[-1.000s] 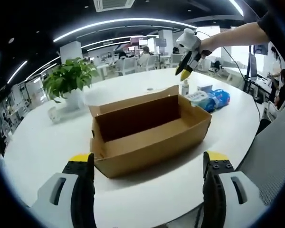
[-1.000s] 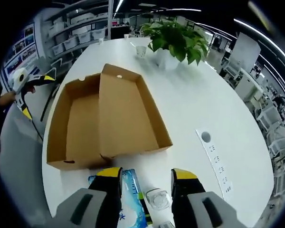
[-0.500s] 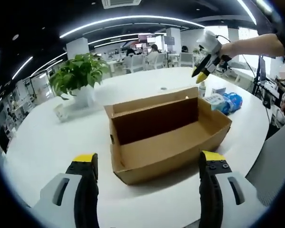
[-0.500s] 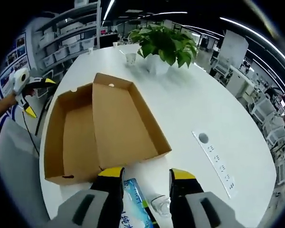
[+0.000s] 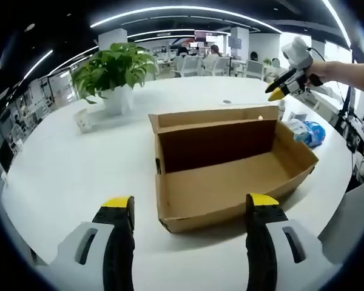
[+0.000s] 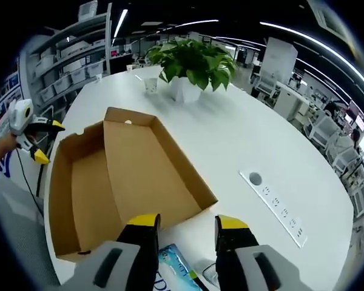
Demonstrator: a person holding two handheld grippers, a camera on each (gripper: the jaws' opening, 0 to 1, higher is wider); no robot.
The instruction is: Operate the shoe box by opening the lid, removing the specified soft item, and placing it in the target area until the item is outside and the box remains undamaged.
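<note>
The brown cardboard shoe box [image 5: 230, 176] lies on the white table with its lid [image 5: 215, 118] folded back; the inside that shows is bare. My left gripper [image 5: 190, 204] hovers open just short of the box's near end, nothing between its jaws. In the right gripper view the same box [image 6: 85, 194] stretches away to the left, lid [image 6: 155, 170] alongside. My right gripper [image 6: 187, 223] is open above a blue soft pack [image 6: 177, 268] that lies on the table outside the box. That pack [image 5: 313, 132] sits beyond the box's far end, the right gripper [image 5: 284, 88] above it.
A potted green plant [image 5: 114, 68] and a small cup [image 5: 82, 120] stand at the back left. Power sockets [image 6: 280, 207] are set into the table [image 6: 242, 133]. A clear plastic item [image 6: 210, 273] lies beside the pack. Office desks and chairs lie beyond. The left gripper [image 6: 31, 140] is at the box's far end.
Both cameras have shifted. The left view has swung around the box's near end. The right gripper has drawn back, so the blue pack sits lower between its jaws. The box has stayed put.
</note>
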